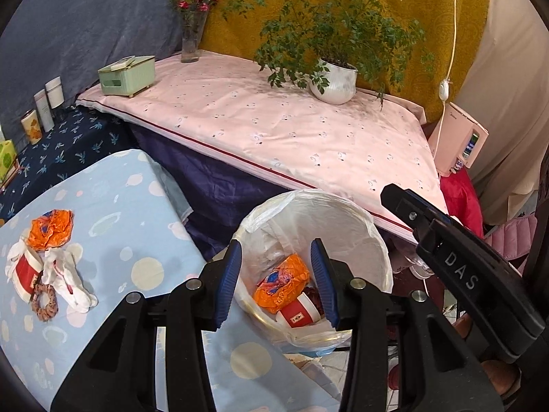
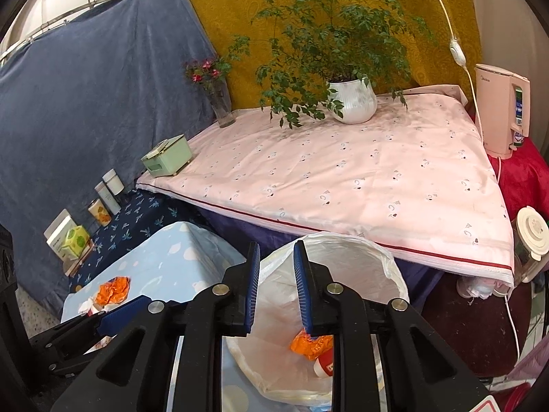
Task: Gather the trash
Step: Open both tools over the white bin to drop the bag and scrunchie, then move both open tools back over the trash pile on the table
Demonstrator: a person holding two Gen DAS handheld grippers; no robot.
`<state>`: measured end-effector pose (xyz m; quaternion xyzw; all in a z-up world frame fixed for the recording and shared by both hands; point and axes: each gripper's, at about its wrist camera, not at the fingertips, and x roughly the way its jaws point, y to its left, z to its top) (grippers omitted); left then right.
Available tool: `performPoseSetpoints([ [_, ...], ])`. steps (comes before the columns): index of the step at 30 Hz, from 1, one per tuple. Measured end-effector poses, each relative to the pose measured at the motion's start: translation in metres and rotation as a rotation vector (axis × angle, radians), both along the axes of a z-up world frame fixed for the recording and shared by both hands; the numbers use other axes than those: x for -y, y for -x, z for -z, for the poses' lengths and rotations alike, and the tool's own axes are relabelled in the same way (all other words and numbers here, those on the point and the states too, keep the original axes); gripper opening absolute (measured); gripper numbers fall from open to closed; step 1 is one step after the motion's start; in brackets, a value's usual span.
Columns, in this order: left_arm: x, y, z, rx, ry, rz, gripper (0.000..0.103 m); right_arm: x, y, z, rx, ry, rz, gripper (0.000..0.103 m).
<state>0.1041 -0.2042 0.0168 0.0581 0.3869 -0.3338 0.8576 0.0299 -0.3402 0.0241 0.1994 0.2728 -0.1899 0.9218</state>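
Both tools hang over the lined trash bin (image 1: pixel 346 226), the left tool (image 1: pixel 276 281) spread wide and empty, the right tool (image 2: pixel 274 292) parted narrowly with nothing between its pads. An orange wrapper (image 1: pixel 283 283) and a red paper cup (image 1: pixel 298 312) already lie inside. More trash (image 1: pixel 48 261) (wrapper, cup, crumpled tissues) waits at the far left on the blue spotted tabletop (image 1: pixel 144 213). Reaching back carelessly could likely knock the light bin over or snag its liner. Beyond, a pink cloth-covered table (image 1: pixel 274 127) carries a potted plant (image 1: pixel 334 79).
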Motion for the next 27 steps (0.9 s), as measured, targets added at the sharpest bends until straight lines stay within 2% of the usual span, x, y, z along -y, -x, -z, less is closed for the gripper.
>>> performPoseSetpoints([
  [9, -0.049, -0.019, 0.005, -0.024, 0.022, -0.101, 0.04, -0.039, -0.019, 0.002, -0.017, 0.01, -0.075, 0.021],
  [12, -0.072, -0.026, 0.009, -0.034, 0.026, -0.145, 0.04, -0.058, -0.028, 0.005, -0.029, 0.015, -0.111, 0.024],
  [14, -0.089, -0.031, 0.013, -0.043, 0.027, -0.178, 0.04, -0.071, -0.034, 0.008, -0.036, 0.016, -0.131, 0.028],
  [20, -0.142, -0.046, 0.026, -0.065, 0.02, -0.286, 0.04, -0.115, -0.054, 0.021, -0.071, 0.017, -0.212, 0.03],
  [22, -0.162, -0.051, 0.032, -0.076, 0.019, -0.327, 0.04, -0.133, -0.062, 0.026, -0.086, 0.026, -0.246, 0.034],
  [27, -0.214, -0.062, 0.049, -0.097, 0.007, -0.426, 0.04, -0.179, -0.08, 0.039, -0.133, 0.052, -0.329, 0.036],
])
